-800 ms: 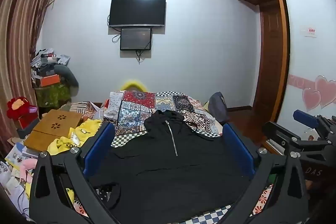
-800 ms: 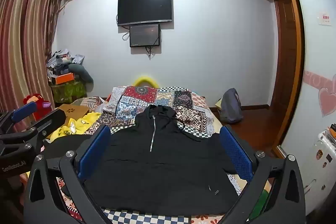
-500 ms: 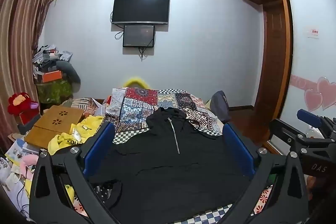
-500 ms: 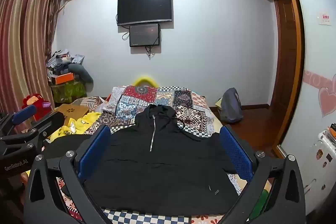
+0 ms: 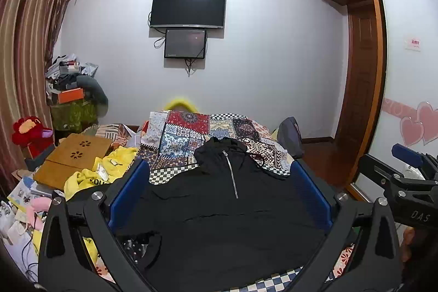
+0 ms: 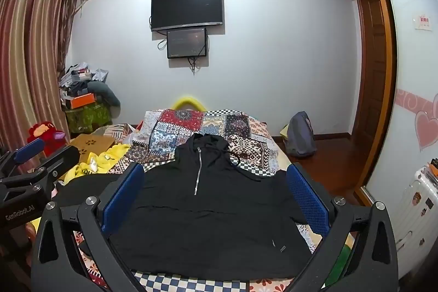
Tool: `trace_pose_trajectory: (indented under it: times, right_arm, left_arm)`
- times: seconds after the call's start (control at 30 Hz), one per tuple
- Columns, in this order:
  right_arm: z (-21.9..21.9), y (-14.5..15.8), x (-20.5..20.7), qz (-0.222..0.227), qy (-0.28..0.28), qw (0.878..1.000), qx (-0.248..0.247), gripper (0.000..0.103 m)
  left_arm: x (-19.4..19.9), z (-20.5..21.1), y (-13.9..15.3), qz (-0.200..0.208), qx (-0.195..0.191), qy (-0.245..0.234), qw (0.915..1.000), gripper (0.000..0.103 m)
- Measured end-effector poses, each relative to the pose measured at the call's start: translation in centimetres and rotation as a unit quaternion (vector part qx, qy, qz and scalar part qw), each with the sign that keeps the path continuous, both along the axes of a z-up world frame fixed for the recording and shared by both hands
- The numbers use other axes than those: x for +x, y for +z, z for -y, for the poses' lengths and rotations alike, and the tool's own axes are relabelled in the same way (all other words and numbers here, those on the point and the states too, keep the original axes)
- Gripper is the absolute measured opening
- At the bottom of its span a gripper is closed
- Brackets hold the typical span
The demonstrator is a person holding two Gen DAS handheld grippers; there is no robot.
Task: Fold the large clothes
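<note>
A black hooded pullover (image 5: pixel 219 212) (image 6: pixel 208 210) with a short silver zip lies flat, front up, on the patchwork bedspread (image 5: pixel 191 133) (image 6: pixel 208 127), hood toward the far wall. My left gripper (image 5: pixel 220 188) hovers above its near hem, jaws wide open, nothing between them. My right gripper (image 6: pixel 215 190) is held the same way, open and empty, over the garment. Each view catches the other gripper at its edge: the right gripper (image 5: pixel 405 177) at the right, the left gripper (image 6: pixel 30 171) at the left. The pullover's left sleeve is partly hidden behind the fingers.
Yellow clothing (image 5: pixel 104 168) and a wooden folding board (image 5: pixel 74 158) lie left of the bed, with piled boxes and a red plush toy (image 5: pixel 30 130) beyond. A grey backpack (image 6: pixel 299 133) sits on the floor at right. A white suitcase (image 6: pixel 421 199) stands by the wardrobe.
The left gripper has tipped slightly upward and shifted, so the room sits lower in its view. The right view is nearly unchanged. Both grippers stay open.
</note>
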State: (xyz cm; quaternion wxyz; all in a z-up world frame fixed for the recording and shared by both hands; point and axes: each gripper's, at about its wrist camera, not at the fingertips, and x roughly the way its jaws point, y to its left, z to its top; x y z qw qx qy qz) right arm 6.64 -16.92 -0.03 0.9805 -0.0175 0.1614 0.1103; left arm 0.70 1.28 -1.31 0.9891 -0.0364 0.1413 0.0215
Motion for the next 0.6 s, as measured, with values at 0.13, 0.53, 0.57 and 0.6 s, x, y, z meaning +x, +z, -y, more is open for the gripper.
trace_pose_trajectory:
  times: [0.13,0.53,0.57,0.6]
  right_arm:
    - [0.18,-0.12,-0.04,-0.002,0.0,1.0,0.001,0.103]
    - [0.1,-0.23,0.06,-0.006,0.001,1.0,0.0,0.103]
    - [0.09,-0.23,0.06,-0.006,0.001,1.0,0.0,0.103]
    - [0.08,-0.22,0.08,-0.006,0.001,1.0,0.0,0.103]
  left_arm:
    - [0.01,-0.08,0.13,-0.002,-0.002,0.0,1.0,0.103]
    - [-0.09,-0.29,0.2,0.0,-0.002,0.001,1.0,0.103]
    - [-0.12,-0.37,0.2,0.0,-0.002,0.001,1.0,0.103]
    - [-0.12,-0.4,0.2,0.0,-0.002,0.001,1.0,0.103]
